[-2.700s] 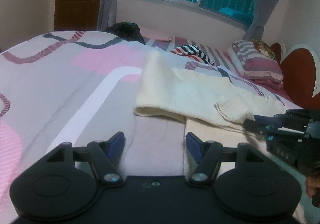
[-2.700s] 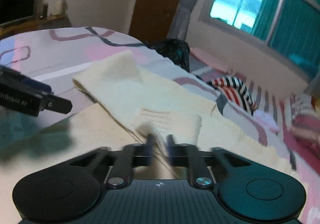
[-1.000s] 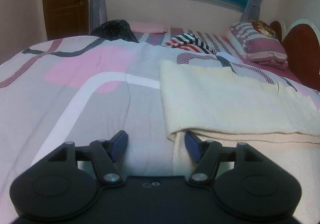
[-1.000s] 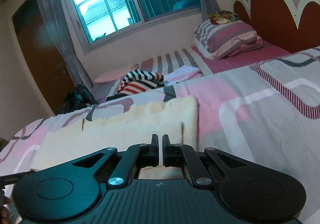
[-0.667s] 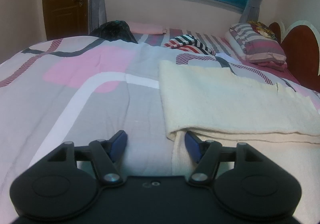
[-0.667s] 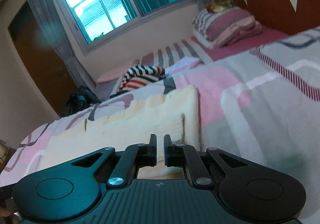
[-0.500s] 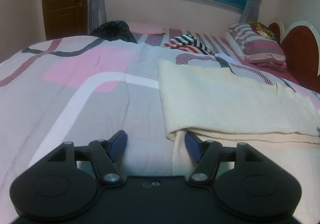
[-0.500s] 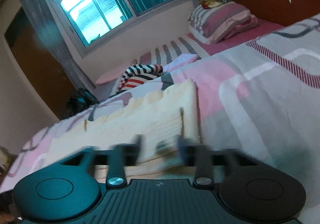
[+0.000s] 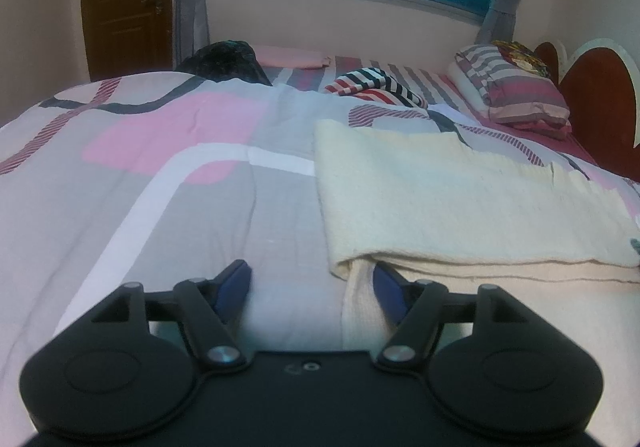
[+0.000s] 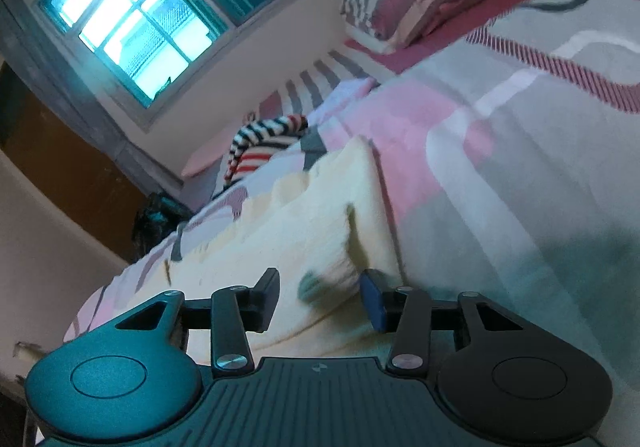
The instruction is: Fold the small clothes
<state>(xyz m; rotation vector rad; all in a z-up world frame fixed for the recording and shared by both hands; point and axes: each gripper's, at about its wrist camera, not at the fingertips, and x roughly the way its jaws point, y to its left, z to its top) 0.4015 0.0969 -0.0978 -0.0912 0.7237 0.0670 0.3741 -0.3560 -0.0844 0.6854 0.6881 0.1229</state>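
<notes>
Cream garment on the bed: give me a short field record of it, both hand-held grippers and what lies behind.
garment: cream garment, folded over itself, flat on the patterned bedspread
left hand-held gripper: jaws opening, over the garment's near left corner, not pressing it
right hand-held gripper: jaws closing, garment's edge between them, pads apart from it
behind: striped cloth, pillows

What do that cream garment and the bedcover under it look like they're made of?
Cream garment: probably a soft knit, cotton or wool; matte, with a fine ribbed texture and thick, rounded fold edges. Bedcover: seemingly a thin woven cotton-like sheet; smooth, matte, with printed pink and grey shapes and shallow creases.
</notes>
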